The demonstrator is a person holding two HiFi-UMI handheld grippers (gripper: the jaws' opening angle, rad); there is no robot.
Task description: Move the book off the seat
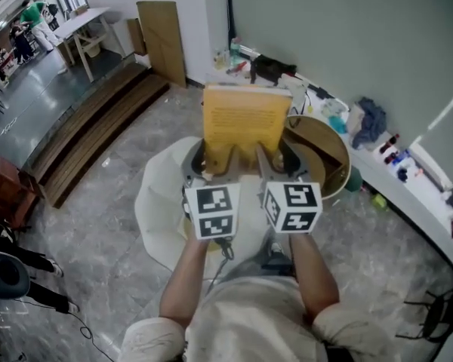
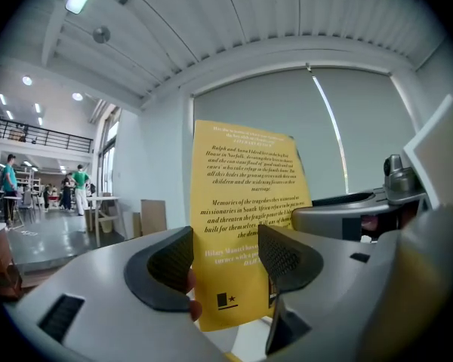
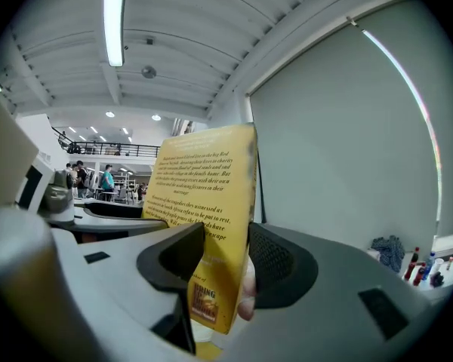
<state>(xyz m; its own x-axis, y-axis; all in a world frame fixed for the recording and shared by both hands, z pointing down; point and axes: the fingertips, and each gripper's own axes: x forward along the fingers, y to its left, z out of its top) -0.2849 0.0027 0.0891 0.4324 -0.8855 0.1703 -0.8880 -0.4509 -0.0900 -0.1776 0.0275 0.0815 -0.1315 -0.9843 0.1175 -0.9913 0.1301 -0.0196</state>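
Two pairs of jaws hold one book. In the right gripper view, the right gripper has its dark pads closed on the lower corner of the yellow book, which we see nearly edge-on between them. In the left gripper view, the left gripper has one pad on either side of the book's bottom end. The printed back cover faces us there, and the right-hand pad overlaps it.

From the head view we note the left gripper and right gripper side by side under the book. It stands upright in the air, lifted clear of the pale seat below. Just beyond the seat, at right, sits a round wooden tub. A white ledge carrying bottles and a blue cloth runs along the grey wall. Wooden steps lie at left.
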